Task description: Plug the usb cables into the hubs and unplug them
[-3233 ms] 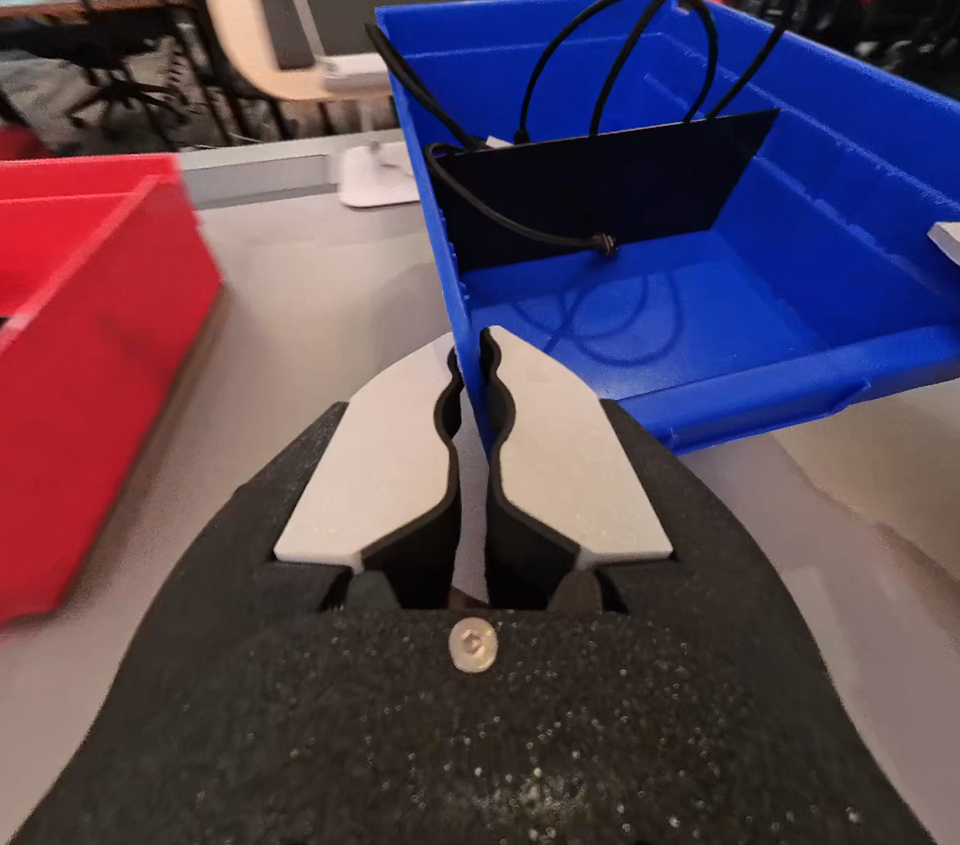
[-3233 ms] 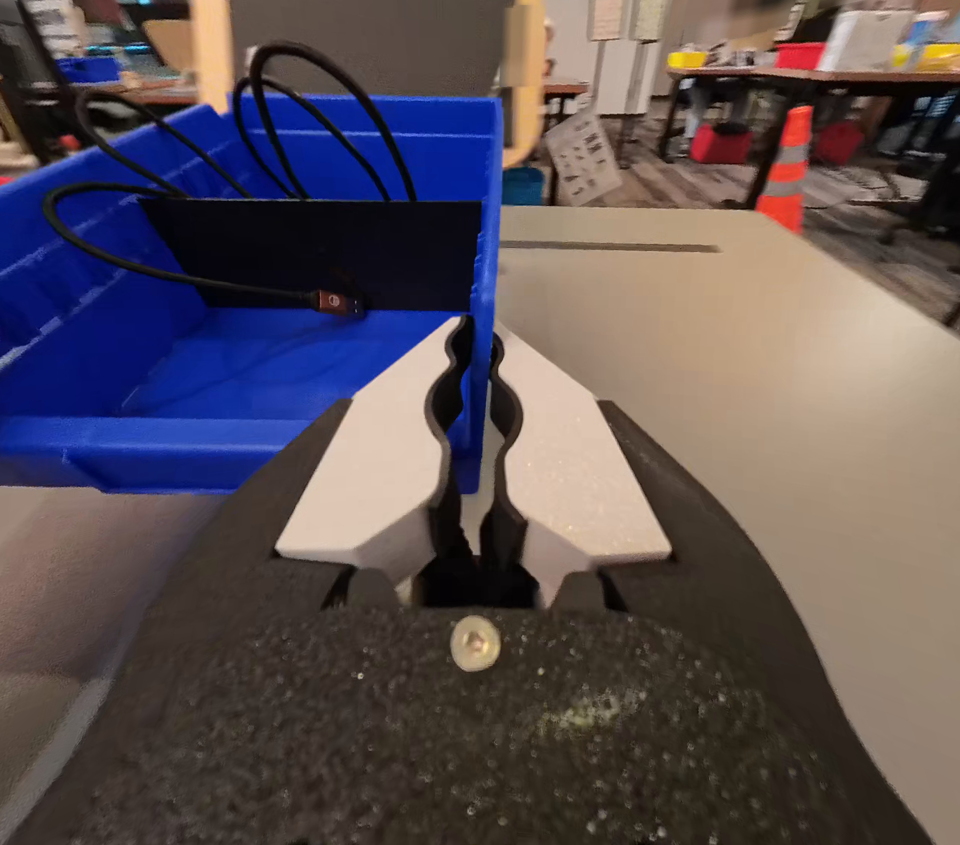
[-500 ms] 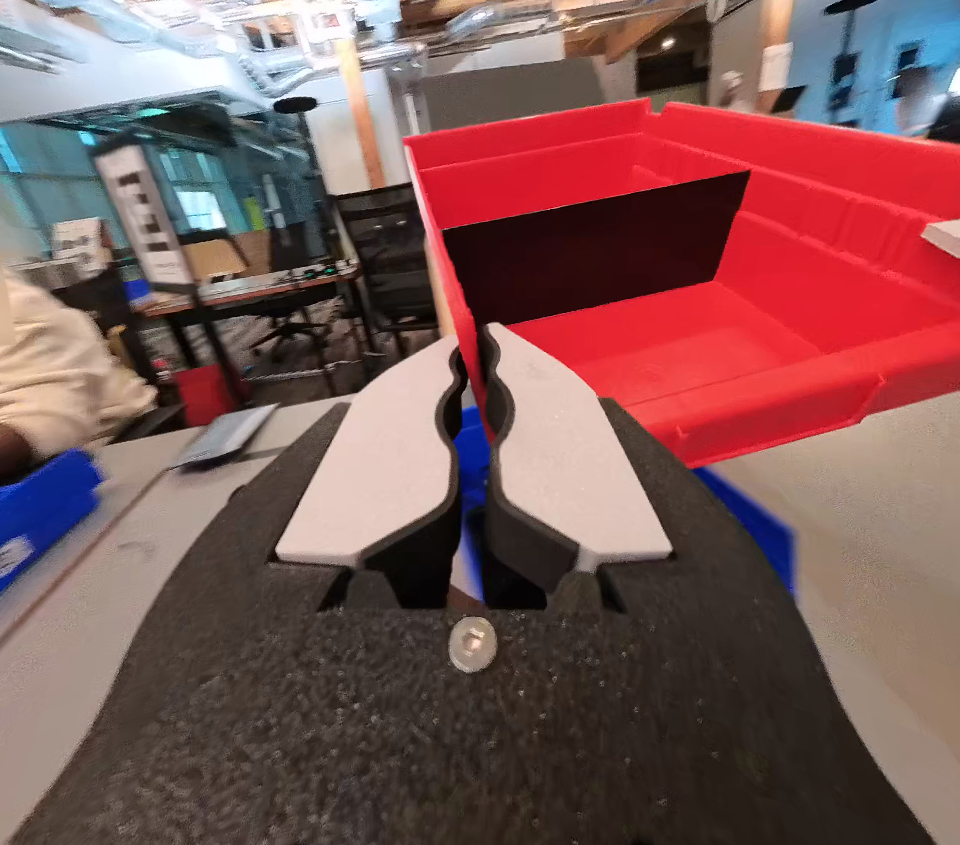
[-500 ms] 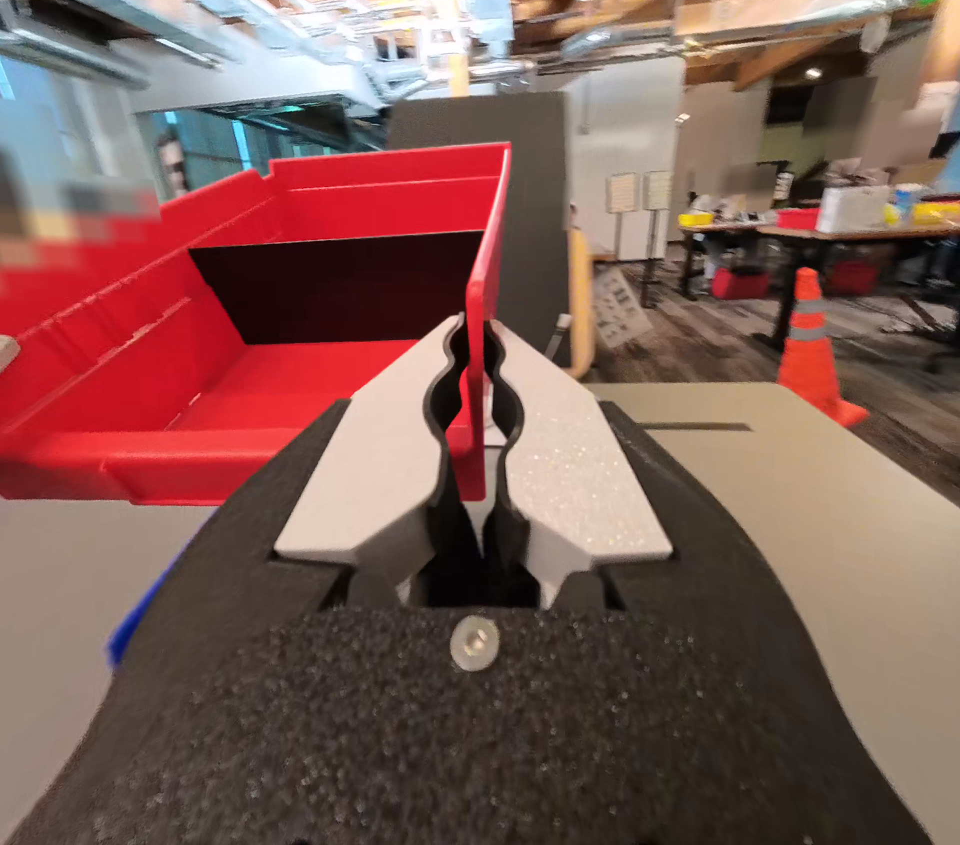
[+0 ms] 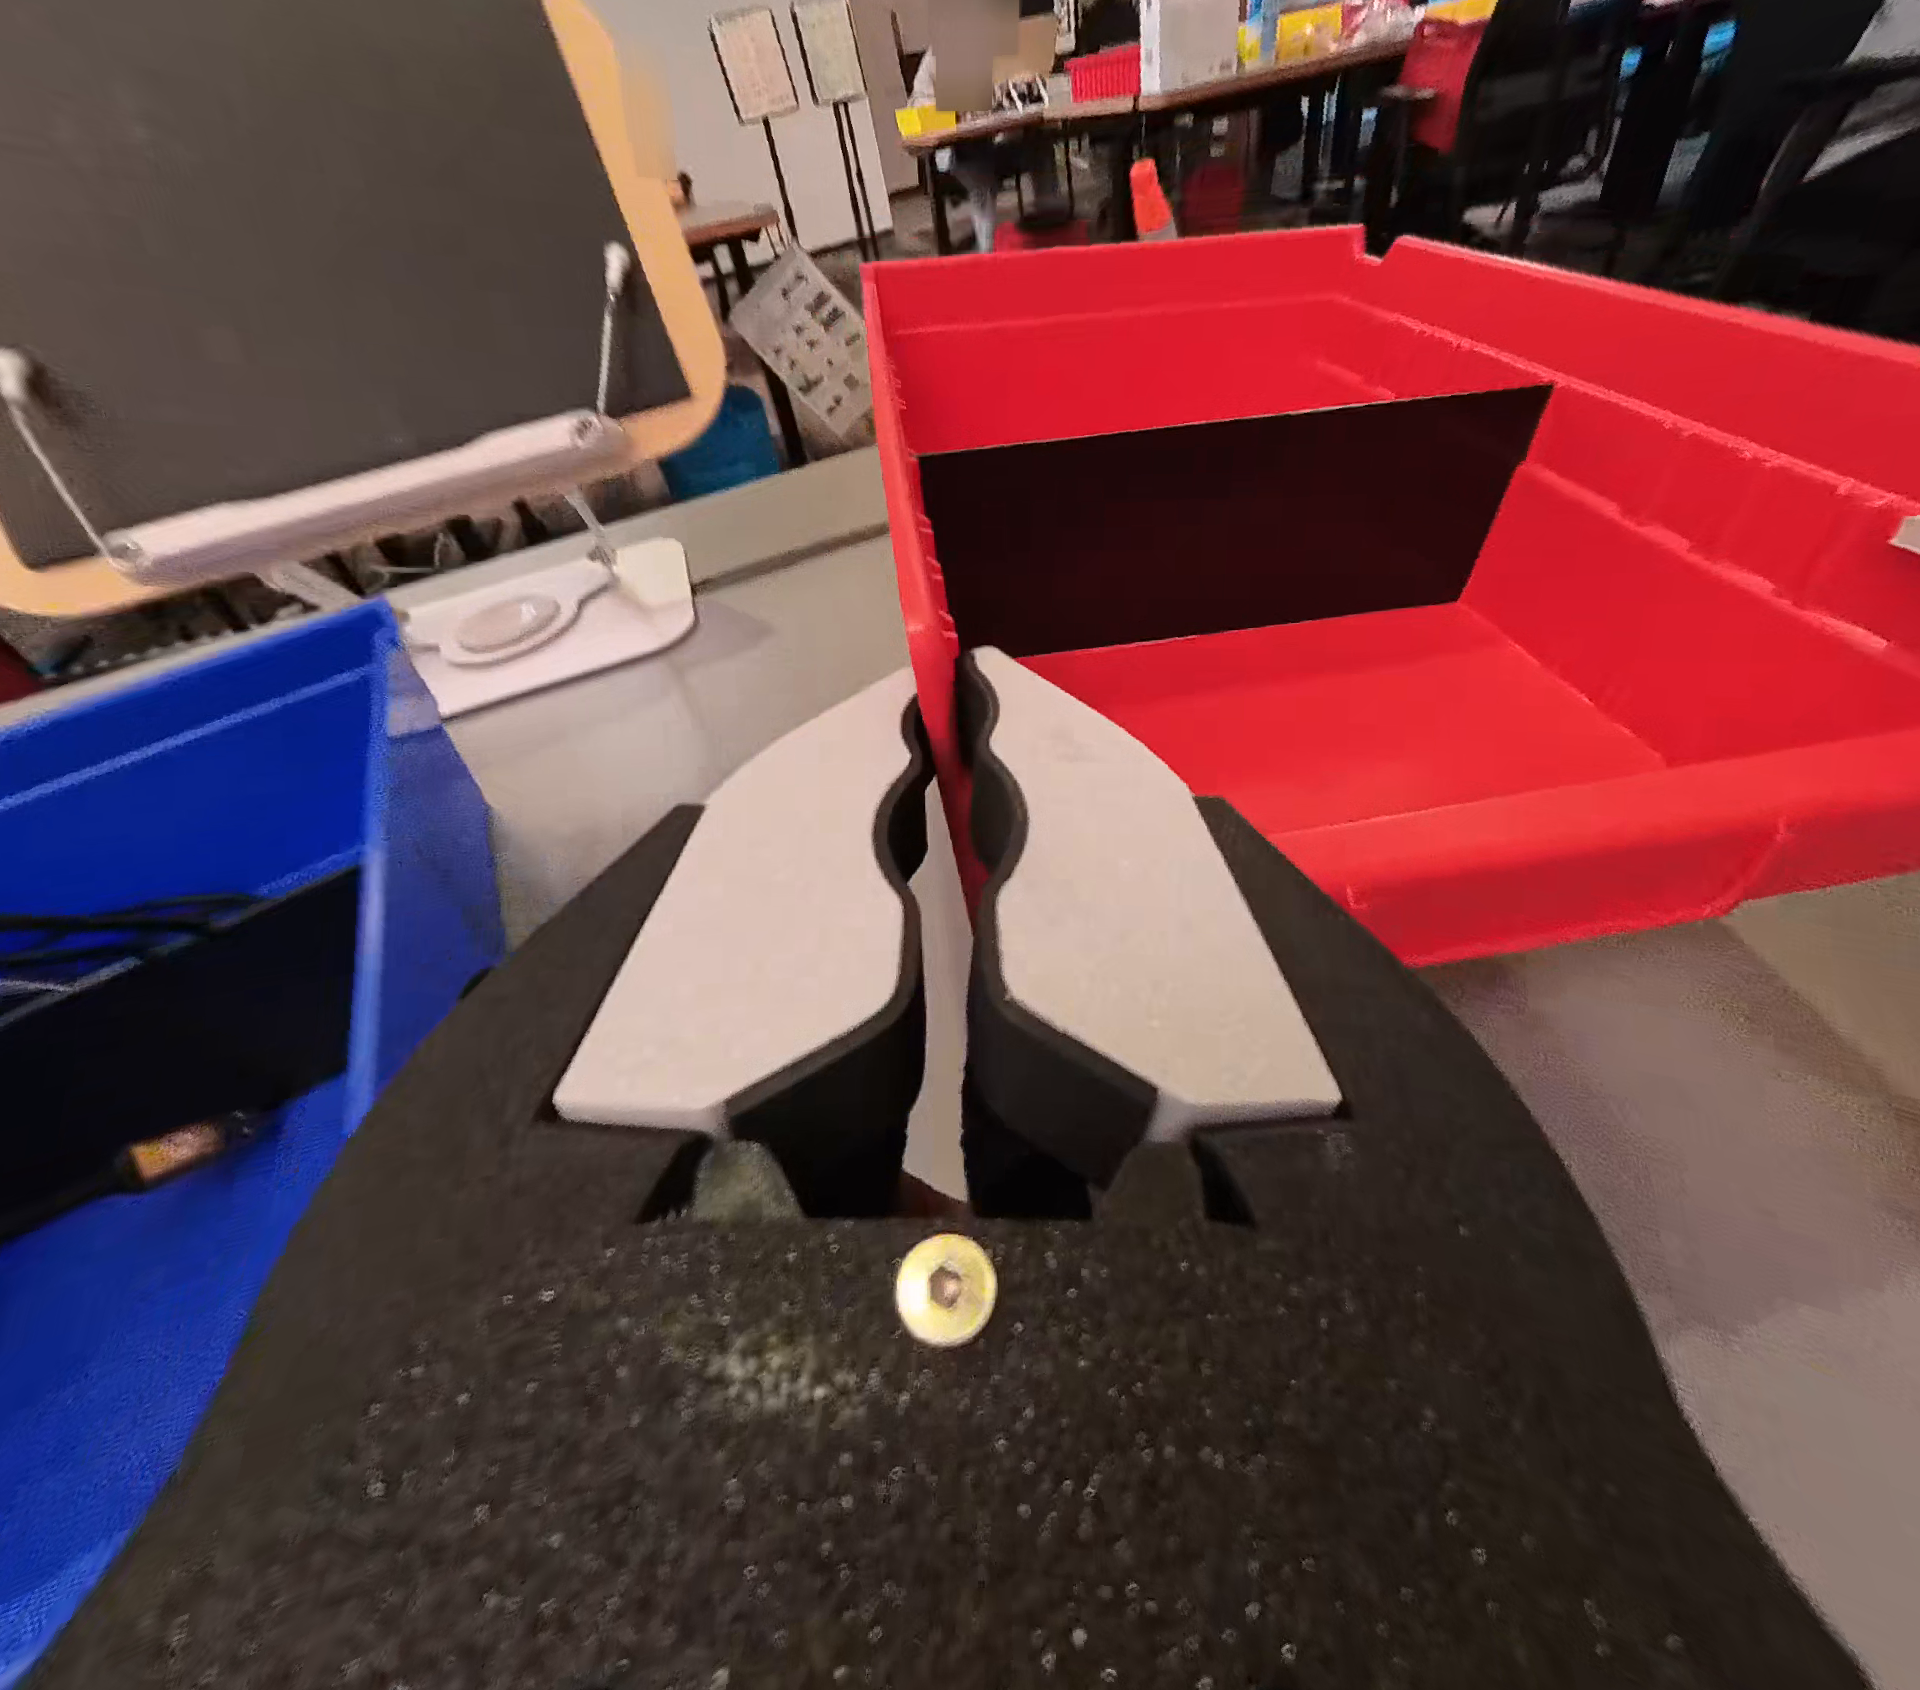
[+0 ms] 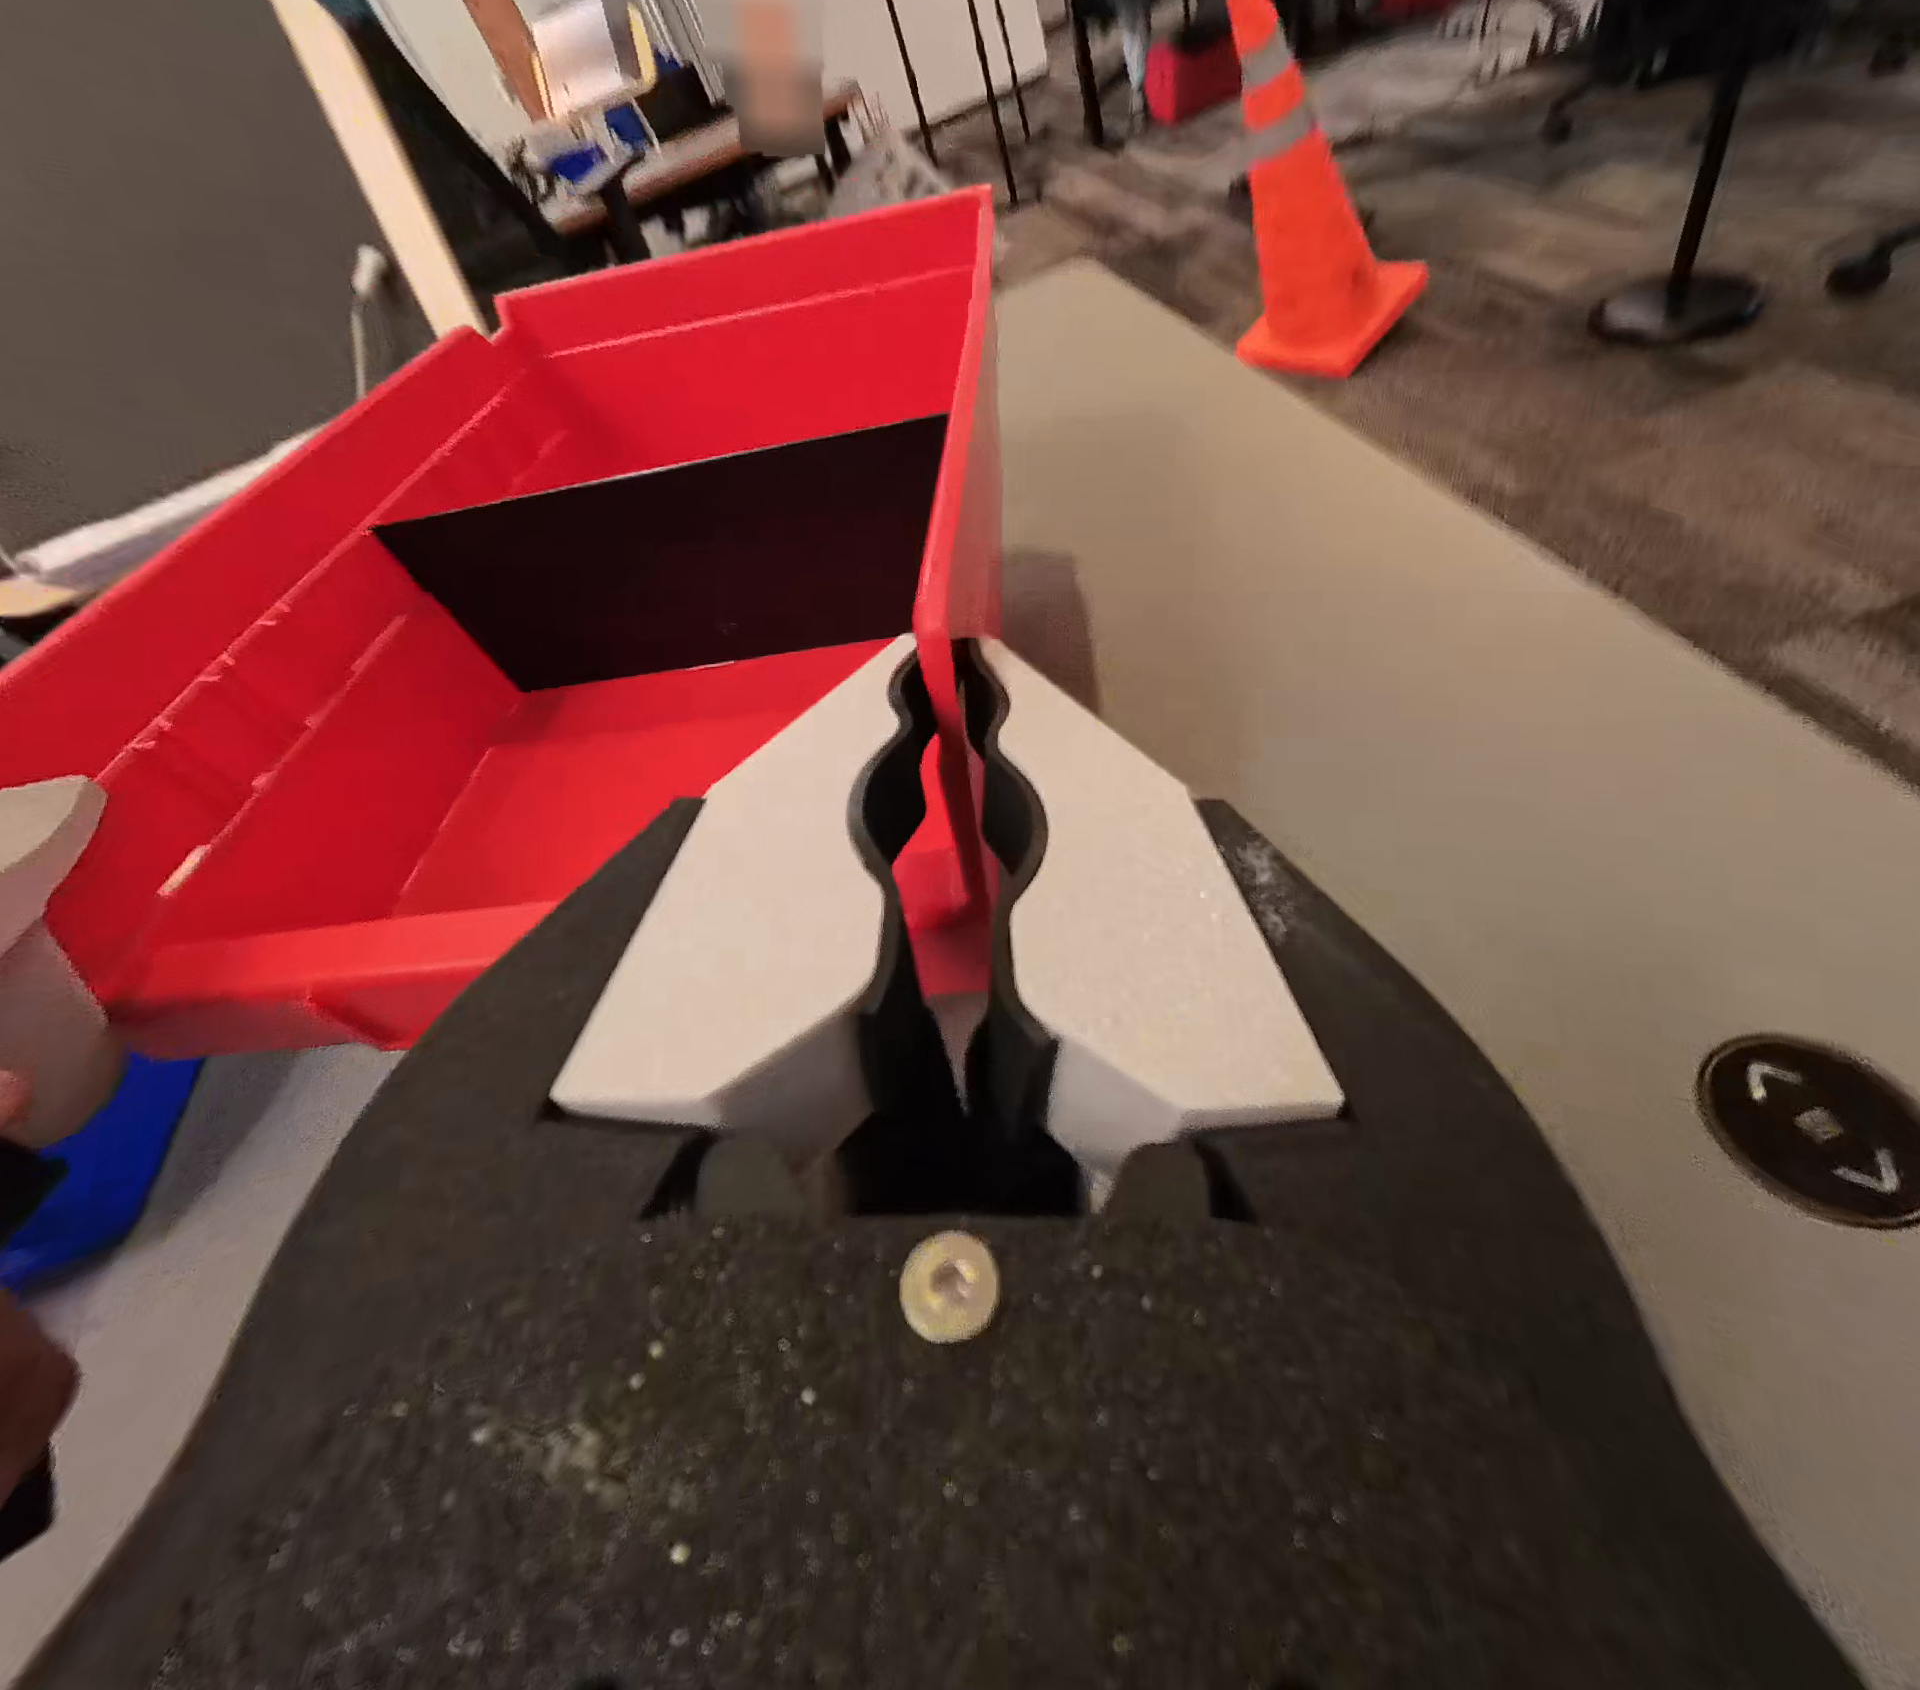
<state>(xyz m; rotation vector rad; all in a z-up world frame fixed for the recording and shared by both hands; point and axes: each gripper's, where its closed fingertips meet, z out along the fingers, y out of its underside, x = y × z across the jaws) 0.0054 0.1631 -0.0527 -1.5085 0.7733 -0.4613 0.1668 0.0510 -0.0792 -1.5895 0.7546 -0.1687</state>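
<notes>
An empty red bin (image 5: 1662, 497) with a black divider (image 5: 1216, 528) across it is held between both grippers, low over the grey table (image 5: 1662, 1121). My left gripper (image 5: 943, 684) is shut on the bin's left wall near the front corner. My right gripper (image 6: 948, 664) is shut on the right wall of the red bin (image 6: 727, 352), which looks tilted in that view, with the black divider (image 6: 665, 549) inside. A fingertip of the left gripper (image 6: 42, 819) shows at the far left. I cannot tell whether the bin touches the table.
A blue bin (image 5: 187, 809) with a black divider and a black cable (image 5: 125, 923) stands just left of the red bin. A white stand (image 5: 551, 622) and a dark board (image 5: 260, 134) are behind. A round black grommet (image 6: 1818, 1126) sits in the table (image 6: 1351, 757). An orange cone (image 6: 1299, 186) stands on the floor. Some 20 cm of space lies between my two pairs of fingers.
Earlier both grippers were shut on the blue bin. Half a second ago they held the red bin up high; now it has come down low over the table, right of the blue bin.
</notes>
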